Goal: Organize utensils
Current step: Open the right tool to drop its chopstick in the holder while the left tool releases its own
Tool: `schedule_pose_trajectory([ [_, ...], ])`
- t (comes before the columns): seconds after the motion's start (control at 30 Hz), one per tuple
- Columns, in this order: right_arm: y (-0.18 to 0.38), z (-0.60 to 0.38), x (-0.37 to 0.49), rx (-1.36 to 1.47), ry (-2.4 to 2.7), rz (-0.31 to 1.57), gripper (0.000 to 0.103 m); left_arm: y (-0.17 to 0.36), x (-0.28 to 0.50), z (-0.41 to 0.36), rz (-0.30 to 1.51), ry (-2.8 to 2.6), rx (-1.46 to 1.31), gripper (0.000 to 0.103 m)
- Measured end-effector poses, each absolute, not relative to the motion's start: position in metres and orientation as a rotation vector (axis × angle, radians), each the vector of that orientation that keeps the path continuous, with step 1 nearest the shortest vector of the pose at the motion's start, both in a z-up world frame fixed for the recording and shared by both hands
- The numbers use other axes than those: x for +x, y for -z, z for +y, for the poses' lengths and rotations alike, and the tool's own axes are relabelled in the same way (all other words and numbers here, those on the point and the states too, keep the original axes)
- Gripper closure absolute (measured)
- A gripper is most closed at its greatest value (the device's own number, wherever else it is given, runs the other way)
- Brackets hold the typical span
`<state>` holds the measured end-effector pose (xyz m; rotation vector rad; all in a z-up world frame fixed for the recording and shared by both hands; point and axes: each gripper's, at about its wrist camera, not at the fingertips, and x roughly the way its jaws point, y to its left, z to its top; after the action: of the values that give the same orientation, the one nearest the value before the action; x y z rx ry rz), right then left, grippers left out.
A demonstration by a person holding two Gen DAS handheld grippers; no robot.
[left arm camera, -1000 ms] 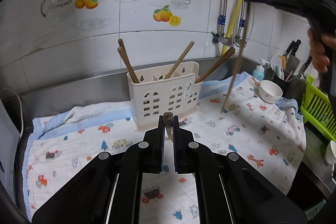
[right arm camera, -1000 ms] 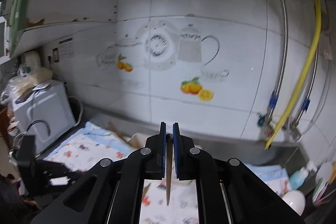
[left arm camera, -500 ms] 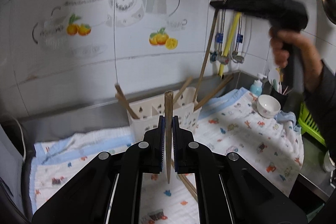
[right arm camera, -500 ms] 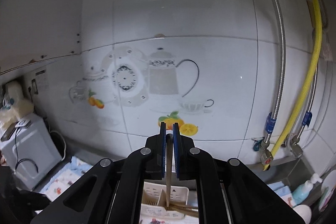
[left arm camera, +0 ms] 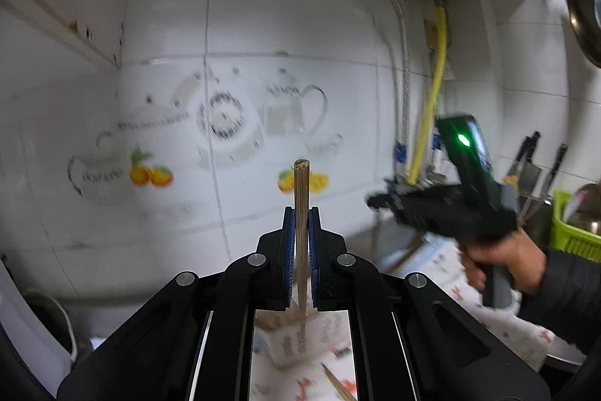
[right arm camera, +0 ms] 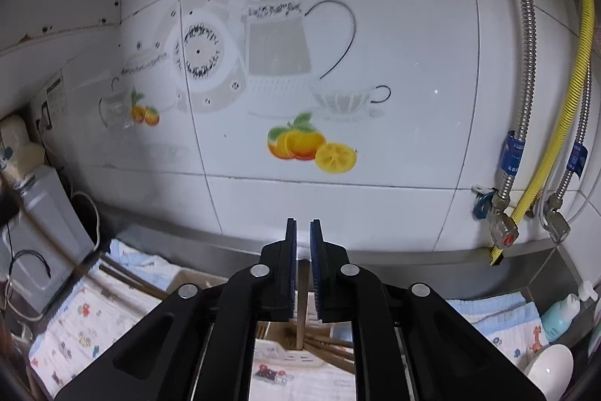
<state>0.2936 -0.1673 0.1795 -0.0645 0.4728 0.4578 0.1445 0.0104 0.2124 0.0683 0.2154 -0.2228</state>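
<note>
My left gripper (left arm camera: 301, 210) is shut on a wooden chopstick (left arm camera: 301, 183) that it holds upright above the cream utensil holder (left arm camera: 285, 344). Another chopstick (left arm camera: 338, 382) lies on the patterned cloth below. My right gripper (right arm camera: 303, 222) is over the holder (right arm camera: 285, 357), and its jaws are opening. Between its parted pads a chopstick (right arm camera: 300, 320) stands loose, with its lower end down in the holder among other chopsticks (right arm camera: 332, 344). In the left wrist view the right gripper (left arm camera: 375, 202) is at the right, held by a hand (left arm camera: 503, 258).
A tiled wall with a steel ledge runs close behind the holder. Hoses and valves (right arm camera: 503, 220) hang at the right. A white bowl (right arm camera: 548, 367) and a bottle (right arm camera: 559, 314) sit at the right edge of the cloth (right arm camera: 79, 326). A green basket (left arm camera: 574, 235) and knives (left arm camera: 533, 156) stand further right.
The left gripper has risen, lifting its chopstick off the cloth to upright. The right gripper has swung left and down over the holder. Its jaws have parted and its chopstick has slid down.
</note>
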Motion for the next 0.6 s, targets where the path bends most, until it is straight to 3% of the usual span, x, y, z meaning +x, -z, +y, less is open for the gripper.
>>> schedule_pose_trajectory([
  [0.3,-0.174,-0.182,0.260,-0.089,-0.472,0.438,0.077,-0.209,0.176,0.011,0.177,0.136,0.070,0.097],
  [0.6,-0.149,-0.188,0.221,-0.101,-0.526,0.458,0.077,-0.184,0.200,0.024,0.222,0.133,0.000,0.097],
])
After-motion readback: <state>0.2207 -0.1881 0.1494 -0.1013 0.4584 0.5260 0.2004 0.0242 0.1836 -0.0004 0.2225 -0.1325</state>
